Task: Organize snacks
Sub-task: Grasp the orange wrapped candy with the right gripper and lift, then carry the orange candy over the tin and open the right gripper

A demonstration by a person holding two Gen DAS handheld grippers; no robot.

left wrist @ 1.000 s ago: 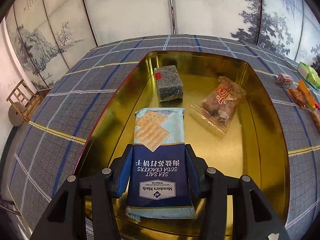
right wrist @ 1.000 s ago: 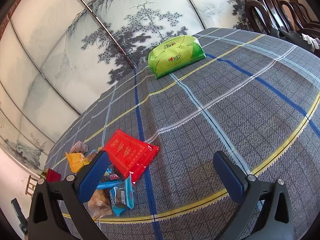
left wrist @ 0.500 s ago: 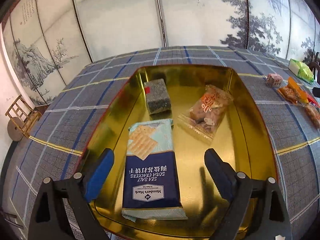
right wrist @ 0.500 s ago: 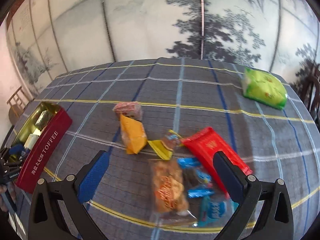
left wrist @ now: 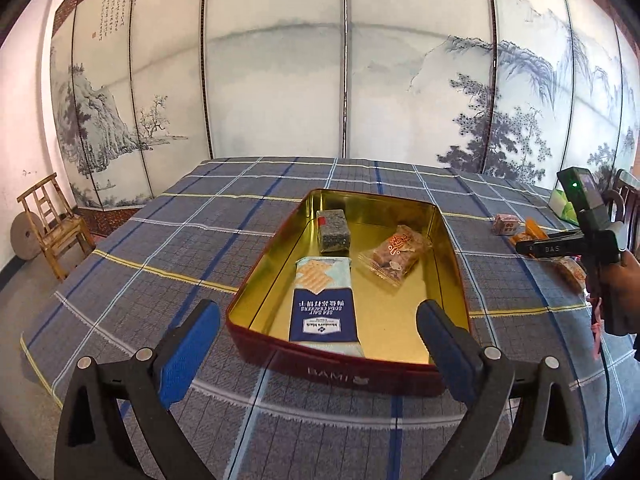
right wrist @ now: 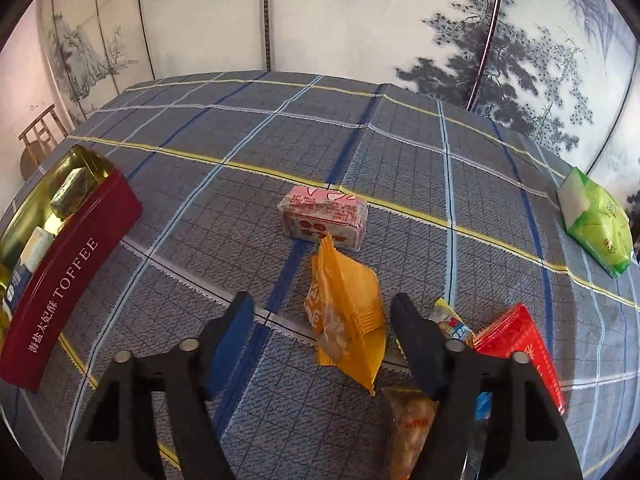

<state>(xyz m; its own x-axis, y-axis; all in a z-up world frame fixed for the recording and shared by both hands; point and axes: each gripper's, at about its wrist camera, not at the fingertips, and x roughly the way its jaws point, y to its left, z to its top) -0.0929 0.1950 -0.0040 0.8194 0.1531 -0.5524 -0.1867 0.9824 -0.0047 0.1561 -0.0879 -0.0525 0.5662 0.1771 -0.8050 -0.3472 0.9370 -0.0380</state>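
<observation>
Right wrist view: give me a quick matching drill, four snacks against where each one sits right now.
Things:
1. soda cracker pack
2. orange packet
3. pink carton
4. green bag

Places:
A. alone near the far right edge of the table
B. on the cloth just beyond the orange packet
C. inside the red toffee tin
D. between the open fingers of the right gripper

Pairs: 1-C, 2-D, 3-B, 4-A
</observation>
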